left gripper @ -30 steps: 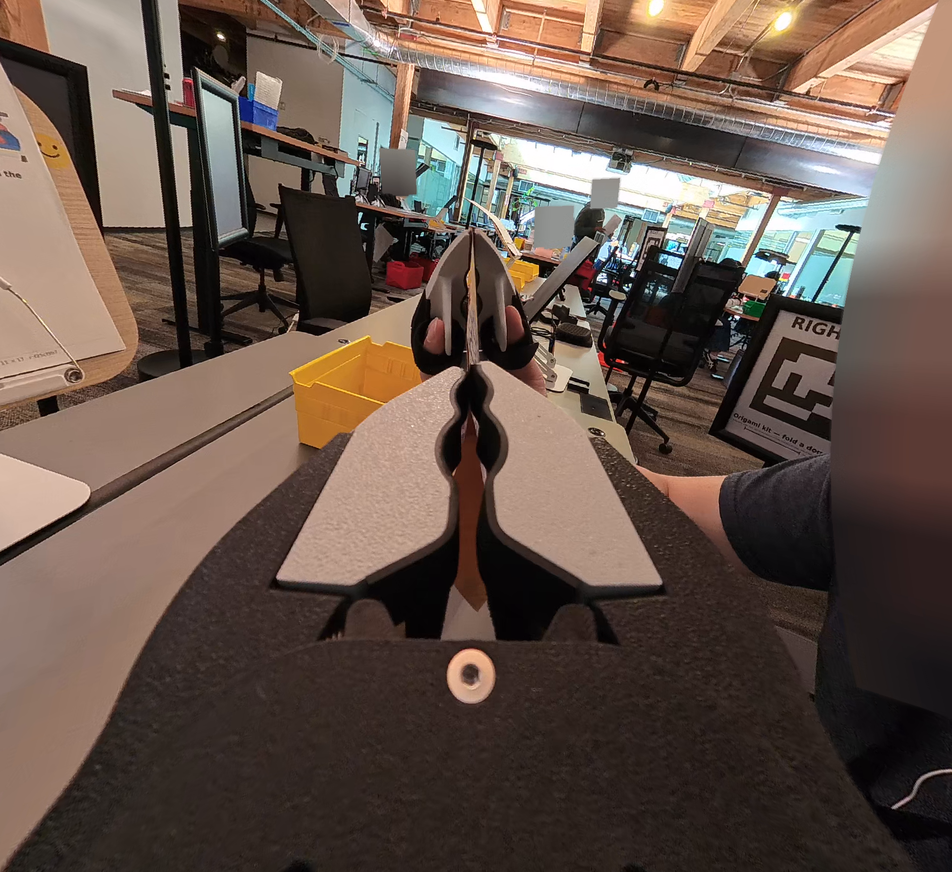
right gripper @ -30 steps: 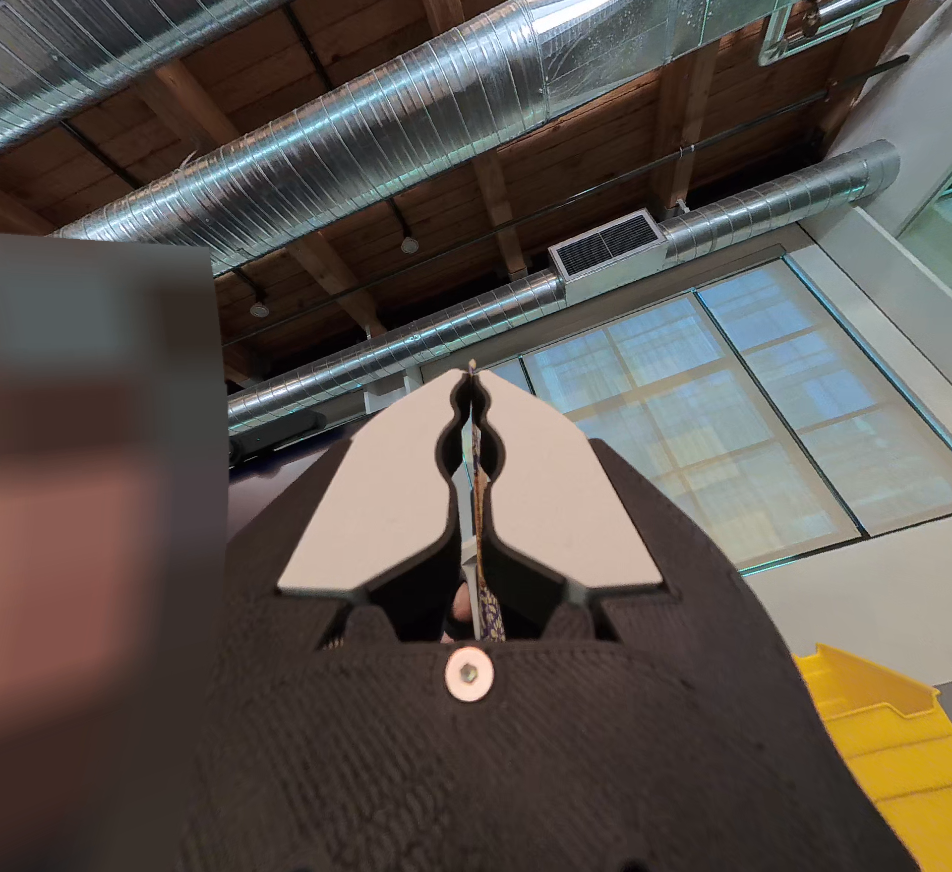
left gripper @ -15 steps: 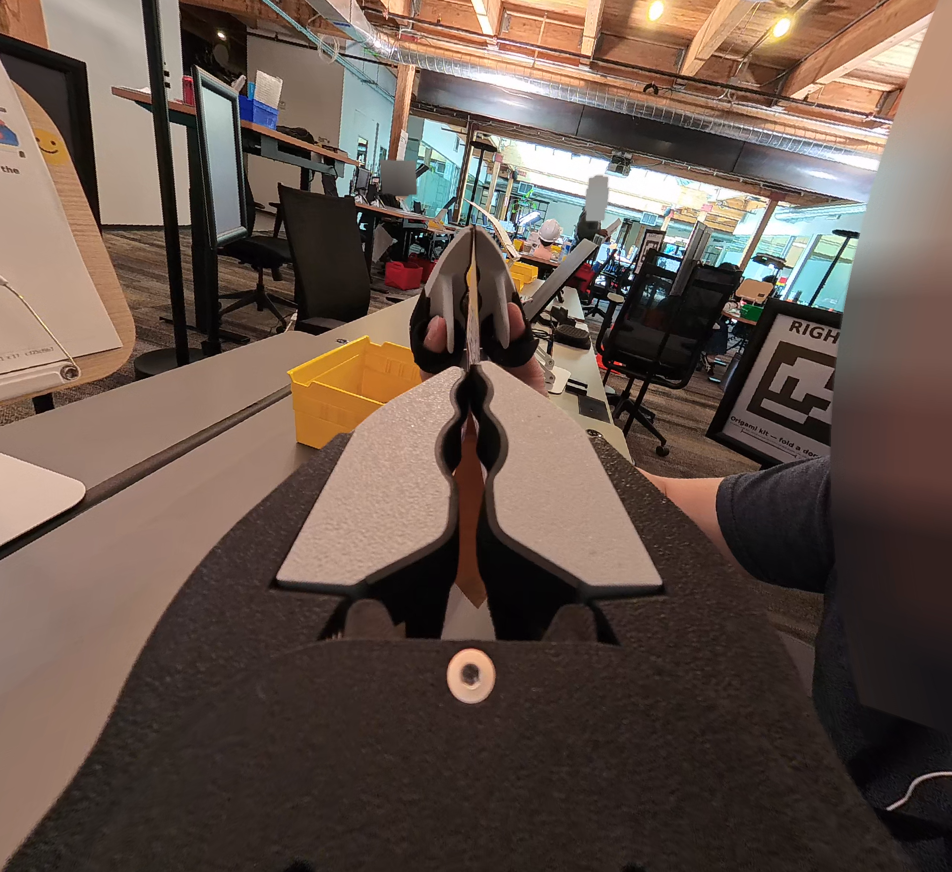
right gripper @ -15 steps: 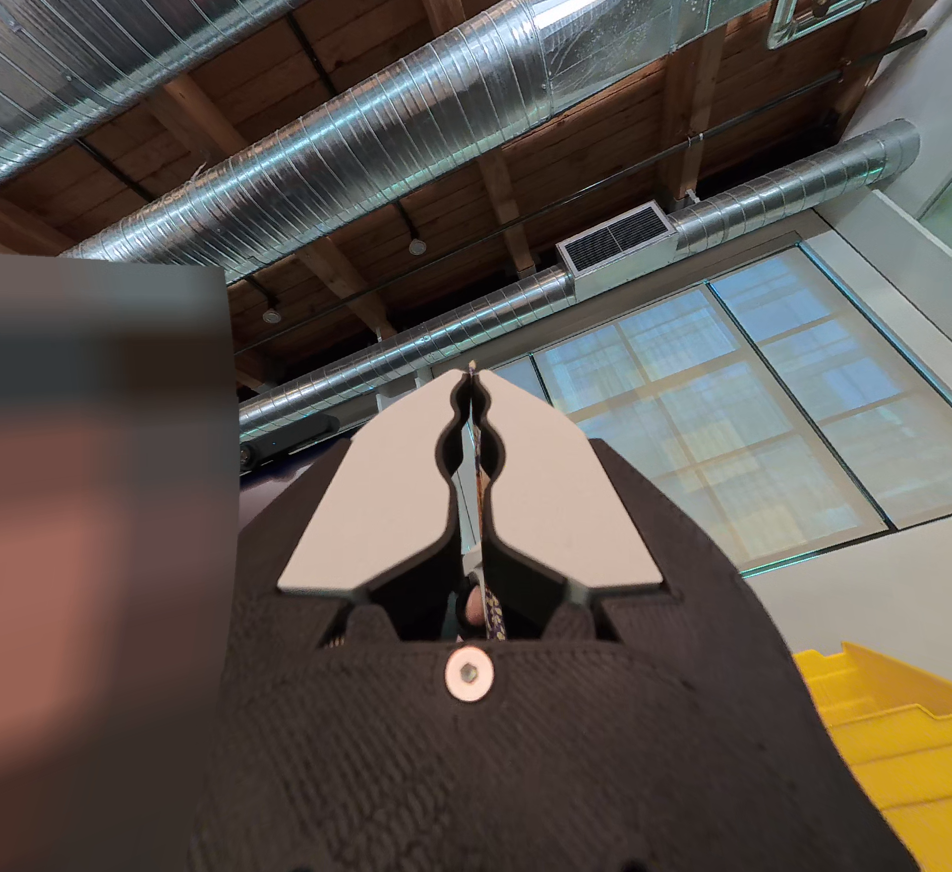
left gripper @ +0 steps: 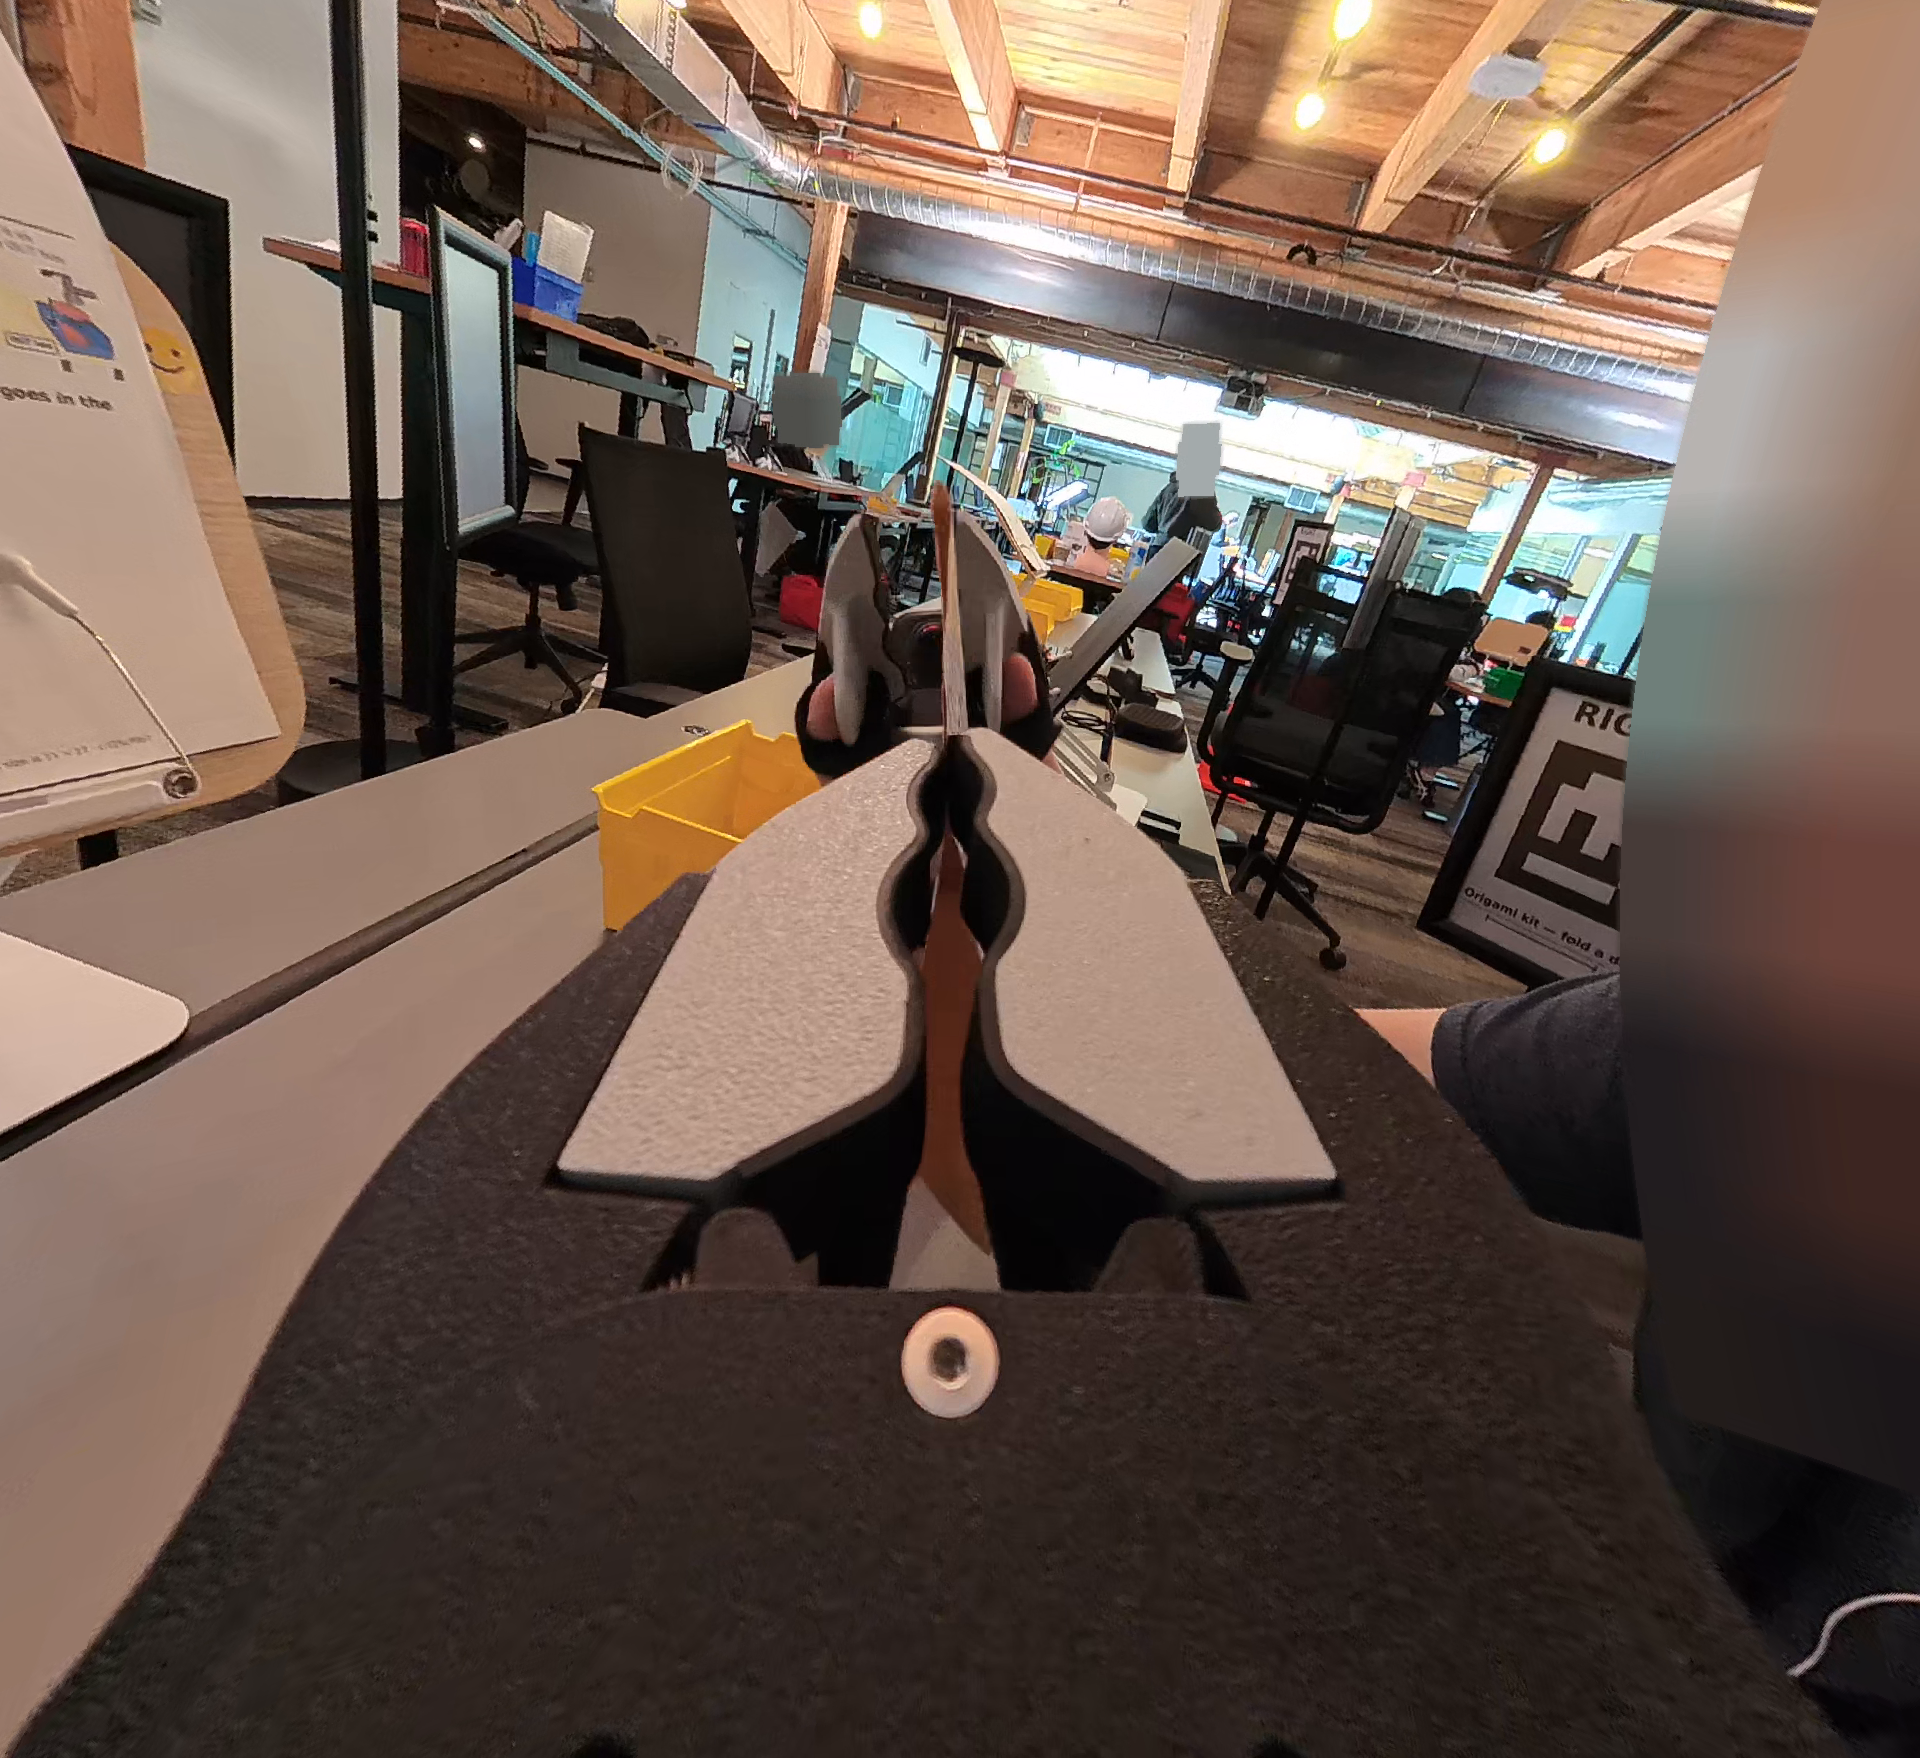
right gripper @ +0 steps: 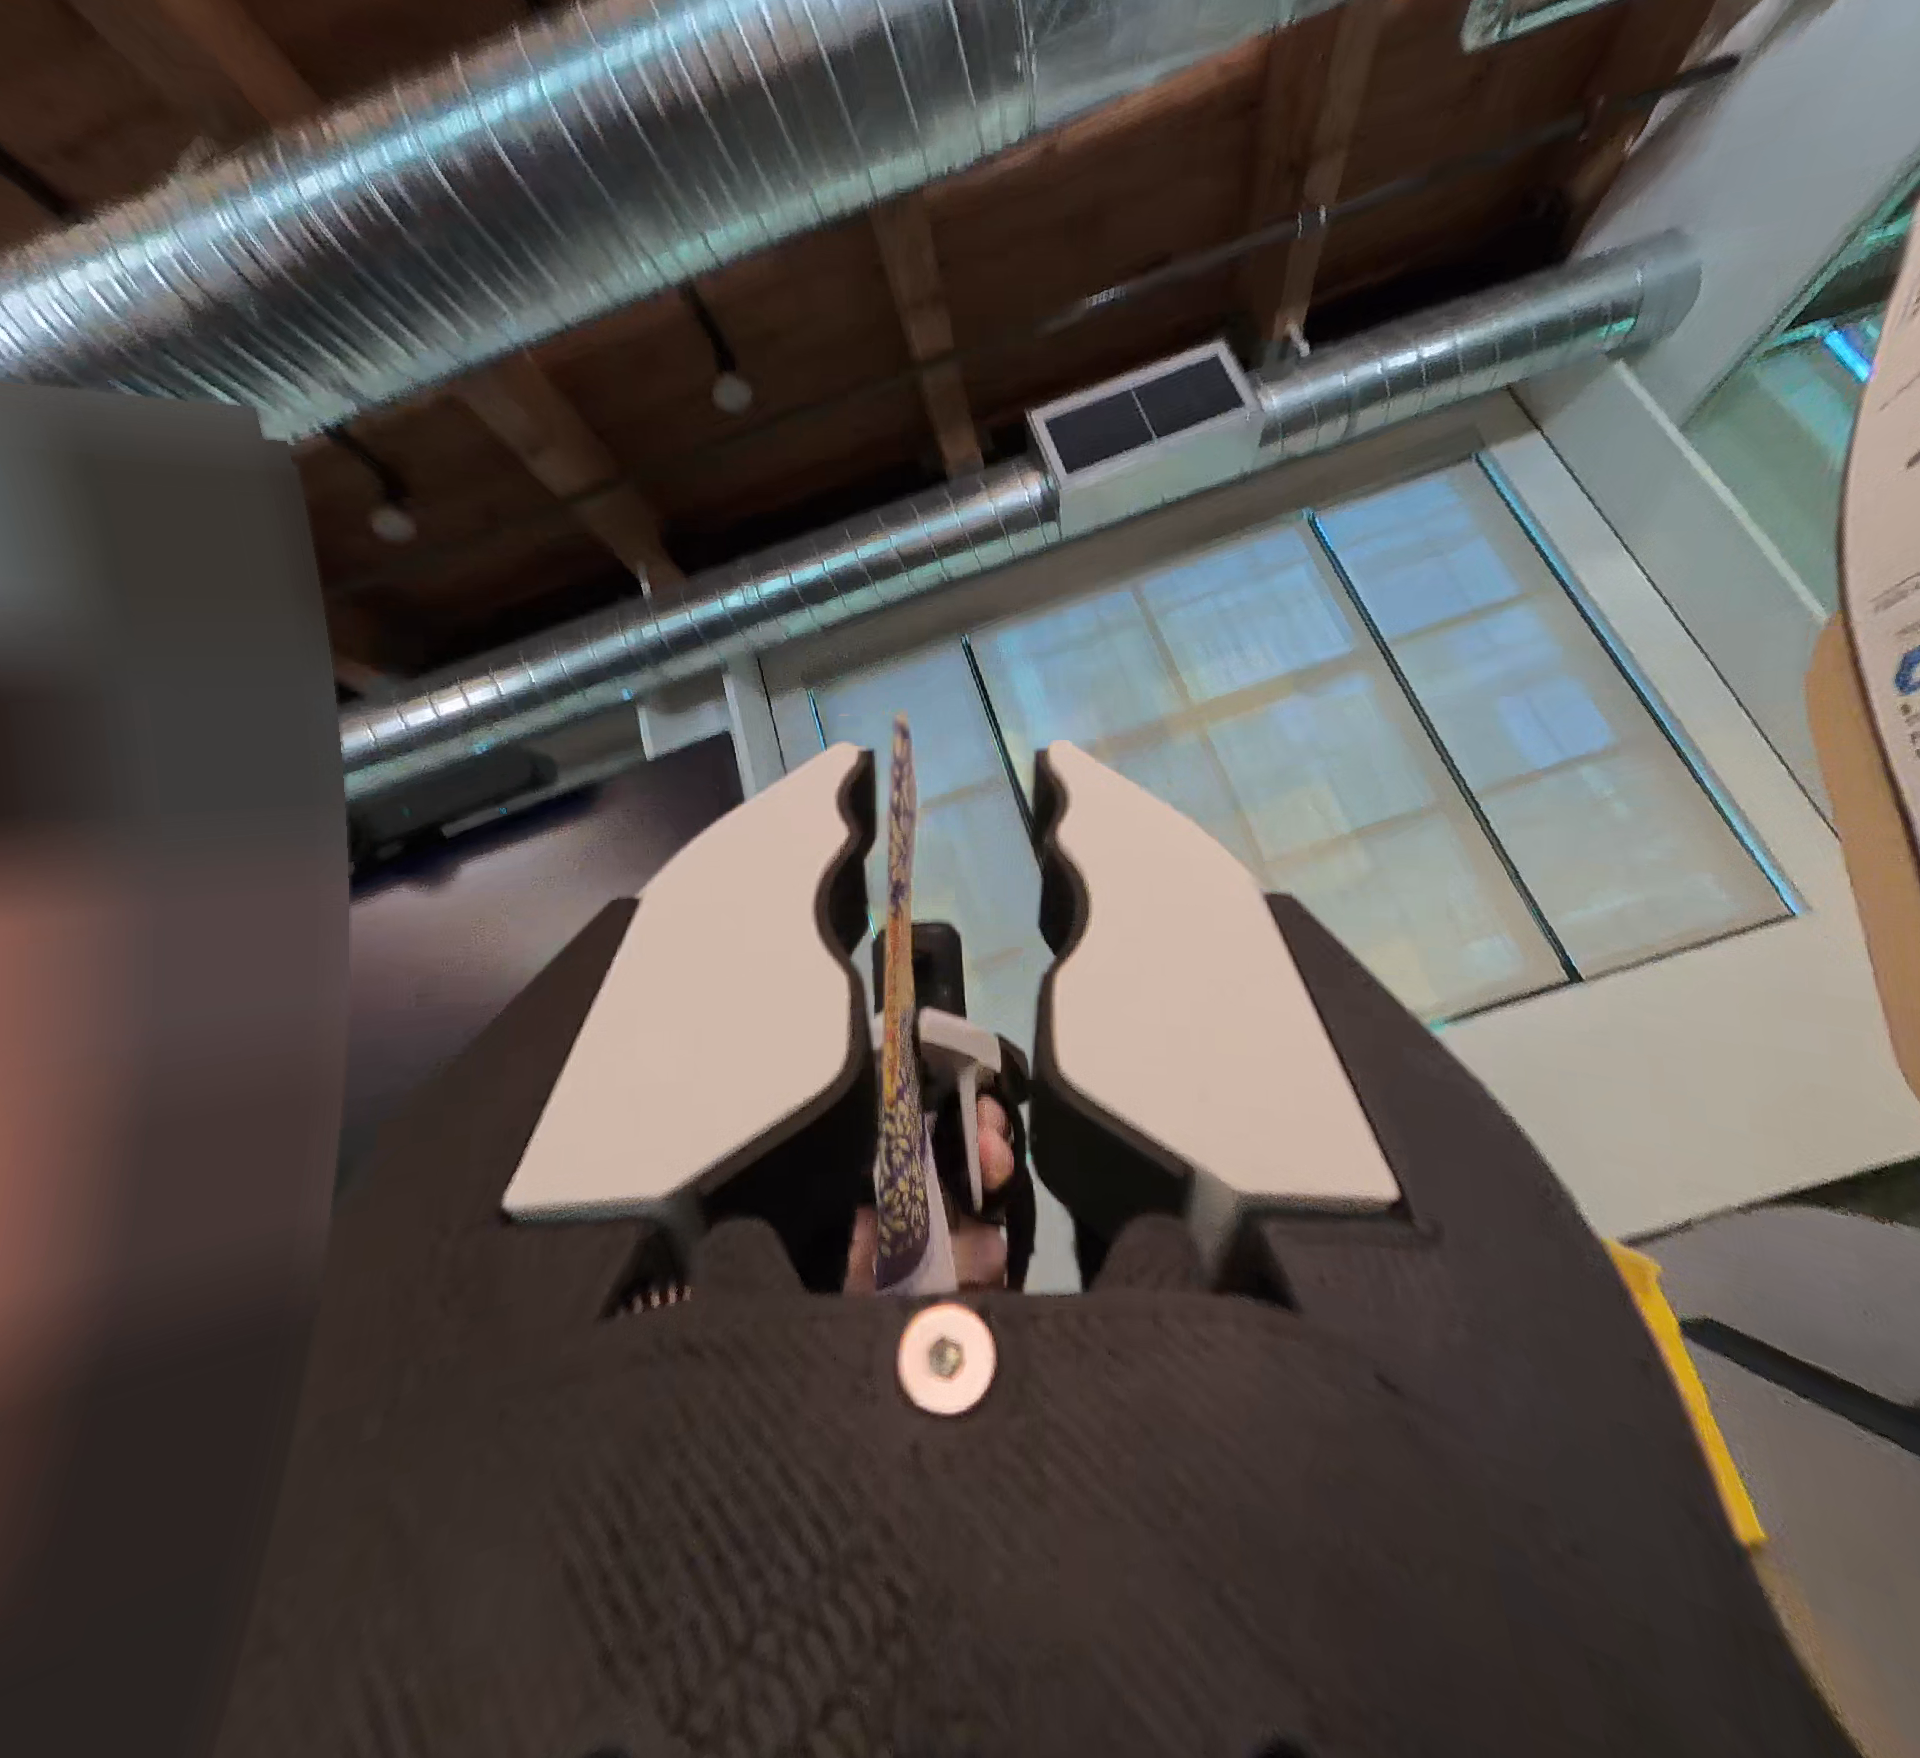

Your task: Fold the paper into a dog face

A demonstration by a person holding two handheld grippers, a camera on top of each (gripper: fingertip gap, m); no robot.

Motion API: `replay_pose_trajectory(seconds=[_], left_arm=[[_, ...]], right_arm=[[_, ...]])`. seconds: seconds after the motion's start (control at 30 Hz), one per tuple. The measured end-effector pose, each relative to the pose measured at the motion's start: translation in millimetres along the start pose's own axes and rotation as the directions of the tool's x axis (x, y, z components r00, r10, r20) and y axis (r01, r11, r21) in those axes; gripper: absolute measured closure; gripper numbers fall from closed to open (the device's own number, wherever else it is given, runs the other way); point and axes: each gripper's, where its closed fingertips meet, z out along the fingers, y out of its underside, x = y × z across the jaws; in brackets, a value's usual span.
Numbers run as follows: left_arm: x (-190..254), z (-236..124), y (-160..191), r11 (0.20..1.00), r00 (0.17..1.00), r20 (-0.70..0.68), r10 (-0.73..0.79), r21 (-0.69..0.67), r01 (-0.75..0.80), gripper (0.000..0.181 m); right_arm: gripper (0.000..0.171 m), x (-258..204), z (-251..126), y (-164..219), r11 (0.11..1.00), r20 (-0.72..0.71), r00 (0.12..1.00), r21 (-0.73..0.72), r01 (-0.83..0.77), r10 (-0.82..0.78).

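Left gripper (left gripper: 951, 752): jaws pressed together on the paper (left gripper: 948, 1033), which stands edge-on in the slot between them. From this side the sheet reads brown, with a white patch low down near the gripper body. The paper runs on past the fingertips and upward, into the right gripper (left gripper: 920, 586) beyond.

Right gripper, own view (right gripper: 945, 763): jaws parted, a clear gap on each side of the sheet. The paper (right gripper: 899, 981) stands edge-on in that gap, closer to the left-hand finger; whether it touches that finger cannot be told. This face shows a purple and yellow pattern with a white edge at the bottom. Below and behind the paper, a gloved hand (right gripper: 987, 1178) on the other gripper's handle is visible through the gap. View is motion-blurred.

Paper is held in the air above the grey table (left gripper: 312, 877), not resting on it.

Yellow bin (left gripper: 691, 809): sits on the table just left of and beyond the left gripper's tips; the interior that shows looks bare, bottom mostly hidden. In the right wrist view a yellow bin corner (right gripper: 1683, 1396) sits at lower right of the paper; contents not visible.

Left of the bin, a propped white sheet on a wooden board (left gripper: 114, 565). Right of the paper, a sleeve (left gripper: 1527, 1095) and a framed sign (left gripper: 1538, 825).
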Motion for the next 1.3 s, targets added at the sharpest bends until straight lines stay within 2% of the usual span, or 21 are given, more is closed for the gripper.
replay_pose_trajectory(seconds=[0.07,0.2,0.3,0.4,0.43,0.47,0.5,0.6,0.77,0.8,0.87,0.93,0.97,1.0,1.03,1.07,1.3], left_arm=[[0,0,-1,1.0,1.0,0.002,0.004,0.0,-0.004,0.181],[0,-1,-1,1.0,1.0,0.005,0.004,0.007,-0.004,0.181],[0,-1,-2,1.0,1.0,0.007,0.006,0.011,-0.006,0.181],[-1,-2,-3,1.0,1.0,0.012,0.009,0.017,-0.01,0.181],[-1,-2,-3,1.0,1.0,0.011,0.009,0.014,-0.009,0.181],[-1,-1,-3,1.0,1.0,0.011,0.01,0.012,-0.01,0.181],[-1,-1,-2,1.0,1.0,0.013,0.011,0.013,-0.011,0.181],[-2,-2,-3,1.0,1.0,0.016,0.01,0.019,-0.01,0.181],[-3,-3,-6,0.999,1.0,0.027,0.011,0.033,-0.012,0.181],[-3,-4,-6,0.999,1.0,0.029,0.012,0.036,-0.013,0.181],[-4,-4,-7,0.999,0.999,0.032,0.011,0.039,-0.012,0.181],[-4,-5,-7,0.999,0.999,0.034,0.011,0.038,-0.012,0.181],[-4,-5,-7,0.999,0.999,0.034,0.012,0.038,-0.013,0.181],[-4,-5,-7,0.999,0.999,0.035,0.012,0.041,-0.013,0.181],[-4,-5,-8,0.999,0.999,0.037,0.011,0.044,-0.013,0.181],[-5,-6,-9,0.999,0.999,0.041,0.012,0.05,-0.014,0.181],[-10,-16,-23,0.995,0.996,0.086,0.031,0.094,-0.039,0.181]], right_arm=[[0.129,-3,6,10,0.998,0.009,1.0,-0.056,0.002,-0.001],[0.13,-4,10,19,0.994,0.0,1.0,-0.108,-0.011,0.011],[0.14,1,10,25,0.99,-0.016,0.999,-0.138,-0.033,0.031],[0.156,2,8,26,0.988,0.008,0.997,-0.136,-0.076,0.078],[0.168,0,7,26,0.987,0.028,0.996,-0.134,-0.084,0.089],[0.169,0,6,26,0.987,0.03,0.995,-0.133,-0.092,0.097],[0.168,3,6,27,0.987,0.018,0.995,-0.134,-0.093,0.096],[0.144,8,6,26,0.988,-0.02,0.997,-0.129,-0.08,0.078],[0.142,6,10,42,0.971,-0.003,0.992,-0.205,-0.126,0.128],[0.145,8,10,47,0.965,-0.012,0.99,-0.225,-0.138,0.139],[0.17,5,9,54,0.957,0.016,0.989,-0.255,-0.139,0.148],[0.17,8,8,55,0.961,-0.005,0.991,-0.245,-0.128,0.131],[0.17,8,7,54,0.966,0.002,0.994,-0.235,-0.109,0.112],[0.162,9,7,54,0.97,-0.007,0.995,-0.224,-0.099,0.1],[0.141,13,8,56,0.969,-0.031,0.994,-0.221,-0.11,0.105],[0.128,15,9,61,0.964,-0.043,0.991,-0.232,-0.13,0.123],[0.134,17,7,99,0.921,-0.032,0.976,-0.325,-0.214,0.216]])
